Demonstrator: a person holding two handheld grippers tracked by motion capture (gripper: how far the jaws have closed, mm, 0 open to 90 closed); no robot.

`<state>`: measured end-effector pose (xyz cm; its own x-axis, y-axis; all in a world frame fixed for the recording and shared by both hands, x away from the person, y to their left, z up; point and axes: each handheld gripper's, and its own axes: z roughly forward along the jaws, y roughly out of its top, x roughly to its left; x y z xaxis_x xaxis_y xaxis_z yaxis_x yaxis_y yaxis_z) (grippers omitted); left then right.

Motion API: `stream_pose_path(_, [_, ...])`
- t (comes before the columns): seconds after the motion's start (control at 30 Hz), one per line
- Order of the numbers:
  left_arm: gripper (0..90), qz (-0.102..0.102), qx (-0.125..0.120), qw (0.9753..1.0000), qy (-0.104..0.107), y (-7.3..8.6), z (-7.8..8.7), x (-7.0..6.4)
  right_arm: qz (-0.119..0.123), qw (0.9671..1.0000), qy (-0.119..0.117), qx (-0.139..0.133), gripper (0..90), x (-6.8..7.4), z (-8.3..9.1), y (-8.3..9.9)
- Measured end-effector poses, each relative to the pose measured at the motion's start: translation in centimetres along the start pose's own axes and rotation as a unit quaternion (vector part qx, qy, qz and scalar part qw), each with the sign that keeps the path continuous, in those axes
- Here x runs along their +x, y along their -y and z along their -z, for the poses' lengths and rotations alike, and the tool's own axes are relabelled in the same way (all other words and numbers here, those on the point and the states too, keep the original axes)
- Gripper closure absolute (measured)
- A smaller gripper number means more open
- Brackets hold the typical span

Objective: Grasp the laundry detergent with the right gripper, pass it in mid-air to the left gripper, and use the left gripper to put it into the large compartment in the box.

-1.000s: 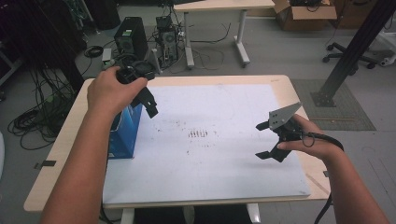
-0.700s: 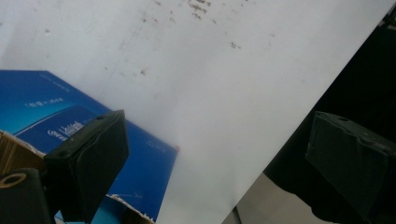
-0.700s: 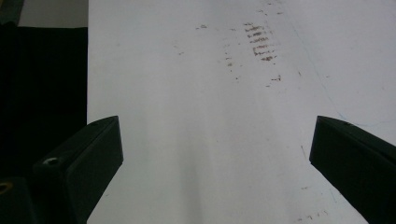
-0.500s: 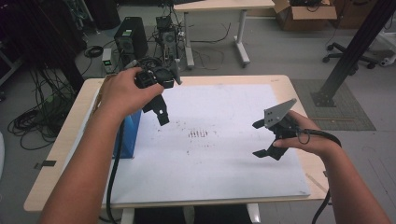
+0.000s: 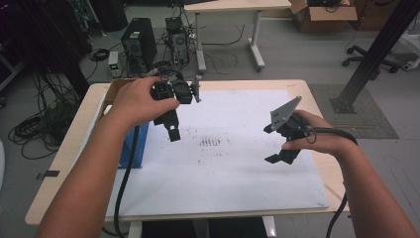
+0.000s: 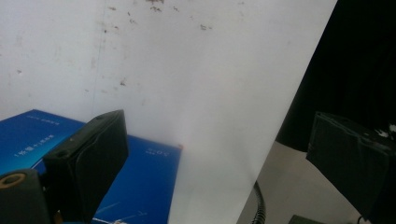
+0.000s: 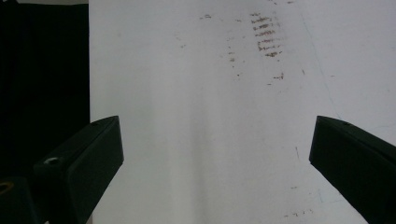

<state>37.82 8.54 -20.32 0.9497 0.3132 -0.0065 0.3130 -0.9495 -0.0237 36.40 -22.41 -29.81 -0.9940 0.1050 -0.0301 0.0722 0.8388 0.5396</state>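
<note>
A blue box (image 5: 132, 148) lies at the left edge of the white sheet (image 5: 223, 173) that covers the wooden table (image 5: 79, 148); the person's left forearm hides part of it. My left gripper (image 5: 184, 114) hovers open above the sheet's back left, just right of the box, with nothing between its jaws. In the left gripper view the blue box (image 6: 140, 186) sits low left under the open left gripper (image 6: 218, 140). My right gripper (image 5: 272, 144) is open and empty above the sheet's right side. The right gripper (image 7: 215, 135) looks down on the bare sheet (image 7: 187, 116).
Brown smudges (image 5: 212, 142) mark the sheet's middle, and these smudges (image 7: 266, 37) also show in the right gripper view. Behind the table on the floor are a computer tower (image 5: 137, 42), cables and a second table (image 5: 233, 7). A black post (image 5: 371, 54) stands at the right.
My left gripper has moved right, off the blue box and over the sheet. The right gripper has drifted slightly left and stays open.
</note>
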Motion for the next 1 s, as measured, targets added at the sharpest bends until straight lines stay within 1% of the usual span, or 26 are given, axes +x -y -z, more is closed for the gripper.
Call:
stream_pose_path(0.03, [5.9, 0.000, 0.002, 1.0000, 0.003, 0.0, -0.1, 0.0, 0.000, 1.0000, -0.002, 0.005, 2.9, -0.1, 0.0, -0.1])
stream_pose_path(0.1, [5.9, -0.003, 0.010, 0.9999, -0.002, -0.1, -0.4, 0.1, 0.004, 0.9998, -0.005, 0.018, 3.0, -0.3, 0.1, -0.6])
stream_pose_path(0.13, [5.9, -0.002, 0.014, 0.9999, 0.000, -0.2, -0.5, 0.1, 0.004, 0.9997, -0.007, 0.023, 3.0, -0.3, 0.1, -0.7])
stream_pose_path(0.17, [5.9, -0.002, 0.011, 0.9999, 0.002, -0.2, -0.7, 0.1, 0.005, 0.9996, -0.011, 0.025, 3.0, -0.4, 0.1, -0.9])
stream_pose_path(0.23, [5.9, -0.007, 0.015, 0.9999, 0.004, -0.2, -1.0, 0.2, 0.007, 0.9992, -0.015, 0.035, 3.0, -0.7, 0.2, -1.2])
stream_pose_path(0.33, [5.9, -0.006, 0.017, 0.9998, -0.002, -0.2, -1.4, 0.3, 0.007, 0.9988, -0.019, 0.044, 3.0, -1.0, 0.2, -1.6])
stream_pose_path(0.4, [5.9, -0.007, 0.017, 0.9998, 0.000, -0.2, -1.5, 0.3, 0.009, 0.9986, -0.021, 0.047, 3.1, -1.2, 0.1, -1.9])
stream_pose_path(0.5, [6.0, -0.007, 0.022, 0.9997, 0.003, -0.1, -1.6, 0.3, 0.009, 0.9984, -0.022, 0.051, 3.2, -1.2, 0.0, -2.2])
stream_pose_path(0.67, [6.0, -0.002, 0.015, 0.9999, 0.004, 0.3, -1.4, 0.5, 0.009, 0.9984, -0.023, 0.050, 3.2, -1.2, -0.4, -2.5])
stream_pose_path(0.77, [6.0, -0.003, 0.012, 0.9999, 0.005, 0.5, -1.3, 0.6, 0.010, 0.9982, -0.026, 0.053, 3.3, -1.1, -0.6, -2.5])
stream_pose_path(1.0, [6.0, -0.002, 0.010, 0.9999, 0.003, 0.9, -1.1, 0.5, 0.008, 0.9986, -0.020, 0.048, 3.2, -1.1, -0.7, -2.8])
